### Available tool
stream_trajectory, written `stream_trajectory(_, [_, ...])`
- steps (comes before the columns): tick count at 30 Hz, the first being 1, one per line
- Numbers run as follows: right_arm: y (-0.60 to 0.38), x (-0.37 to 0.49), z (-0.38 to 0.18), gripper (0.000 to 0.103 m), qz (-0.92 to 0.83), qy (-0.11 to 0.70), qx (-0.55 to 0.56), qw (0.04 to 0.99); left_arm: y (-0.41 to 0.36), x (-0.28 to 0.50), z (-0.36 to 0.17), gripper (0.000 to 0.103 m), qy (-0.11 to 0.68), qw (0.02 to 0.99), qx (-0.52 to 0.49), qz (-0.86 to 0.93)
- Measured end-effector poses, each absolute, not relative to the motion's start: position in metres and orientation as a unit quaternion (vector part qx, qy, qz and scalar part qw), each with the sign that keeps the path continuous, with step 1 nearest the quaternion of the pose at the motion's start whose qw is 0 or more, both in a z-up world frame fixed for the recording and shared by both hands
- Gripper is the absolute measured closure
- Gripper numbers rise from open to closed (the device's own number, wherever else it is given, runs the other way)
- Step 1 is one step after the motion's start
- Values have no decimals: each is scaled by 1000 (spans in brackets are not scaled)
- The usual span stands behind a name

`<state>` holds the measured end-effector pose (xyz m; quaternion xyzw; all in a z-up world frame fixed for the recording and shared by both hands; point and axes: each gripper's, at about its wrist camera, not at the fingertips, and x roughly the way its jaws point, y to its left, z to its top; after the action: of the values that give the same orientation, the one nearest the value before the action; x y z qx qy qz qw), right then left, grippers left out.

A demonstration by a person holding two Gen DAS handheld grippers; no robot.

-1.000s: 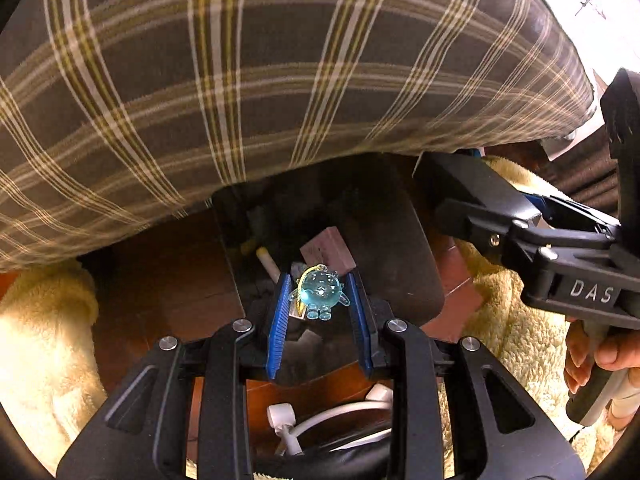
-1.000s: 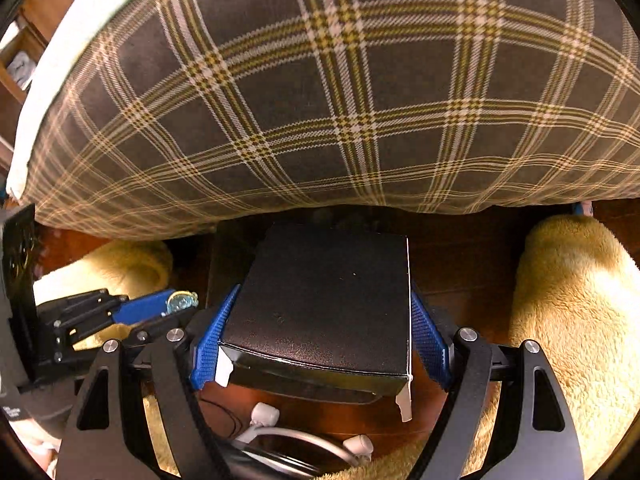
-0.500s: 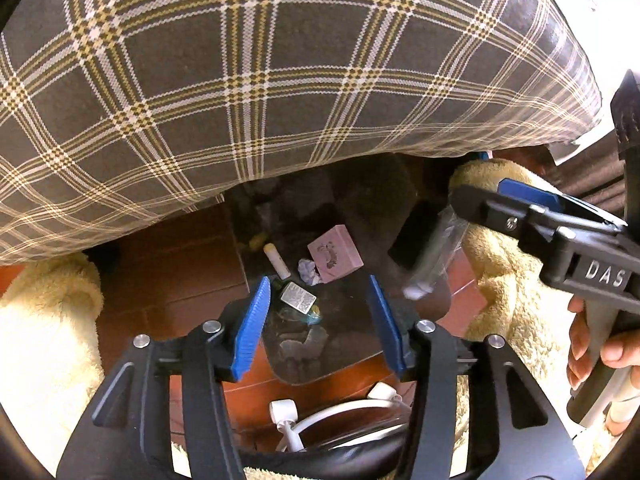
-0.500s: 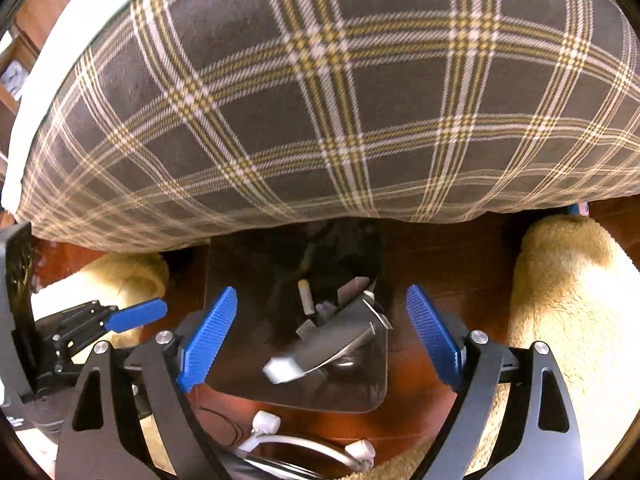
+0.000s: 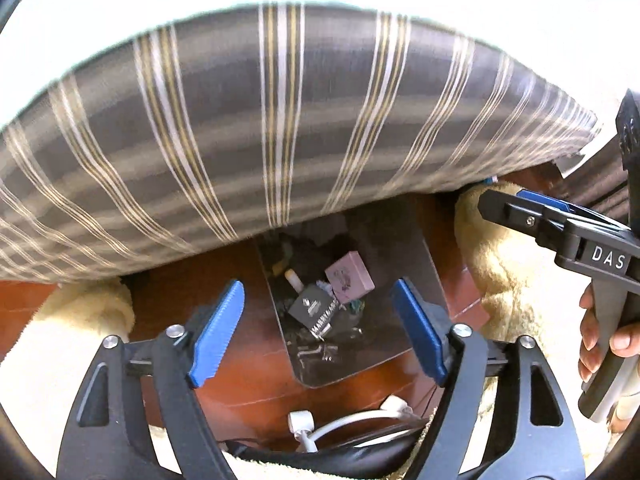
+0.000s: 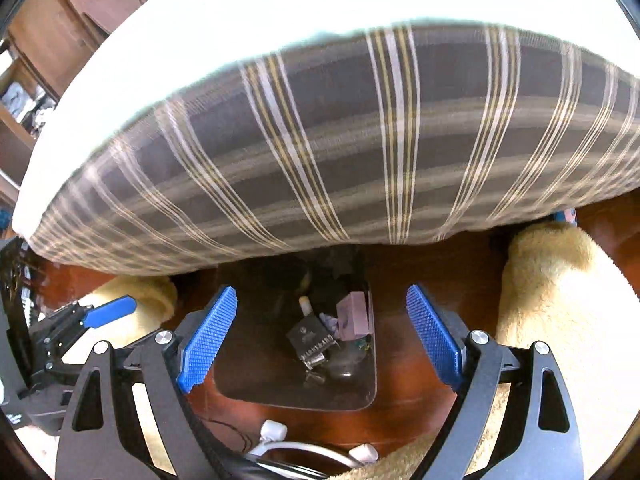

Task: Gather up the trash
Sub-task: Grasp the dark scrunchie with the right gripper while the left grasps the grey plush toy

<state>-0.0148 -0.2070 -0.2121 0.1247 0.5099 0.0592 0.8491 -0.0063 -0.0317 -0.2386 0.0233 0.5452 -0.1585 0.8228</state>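
- Left tongs (image 5: 316, 330): blue pads set wide apart and still opening, with nothing between them — they hang above the clear bin (image 5: 424, 272) on the reddish wooden floor (image 5: 180, 304).
- Right tongs (image 6: 322, 334): jaws spread wide and empty, pointing down at the same bin (image 6: 372, 360); in the left wrist view they show at the right edge (image 5: 532, 216), a hand (image 5: 604, 340) wrapped round the handle.
- Trash inside the bin: a black box (image 5: 314, 306) with white lettering lying tilted, a pink box (image 5: 350, 278) just beside it and partly over its corner, and a small cream tube (image 5: 293, 280) behind them. Smaller scraps near the bin's front wall are too blurred to name.
- Surroundings: a plaid-covered mattress (image 5: 280, 140) overhangs the bin's far end; cream fleece rugs (image 6: 560, 300) lie on either side; white cable plugs (image 5: 302, 422) rest on the floor near the tongs' base.
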Motion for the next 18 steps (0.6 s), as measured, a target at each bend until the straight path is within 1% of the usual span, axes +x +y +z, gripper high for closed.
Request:
stream_trajectory(6, [-208, -17, -151, 15, 61, 441, 97, 890, -23, -3, -191, 22, 494, 855, 26, -156])
stream_trajectory(12, [-213, 8, -103, 13, 50, 383, 73, 920, -18, 10, -140, 18, 435, 887, 34, -149])
stream_trajectory(15, [-215, 29, -92, 13, 57, 373, 76, 923, -15, 25, -121, 17, 414, 899, 34, -140])
stream_trajectory(18, [-219, 61, -87, 13, 63, 380, 96, 918, -15, 39, -106, 15, 401, 905, 32, -137])
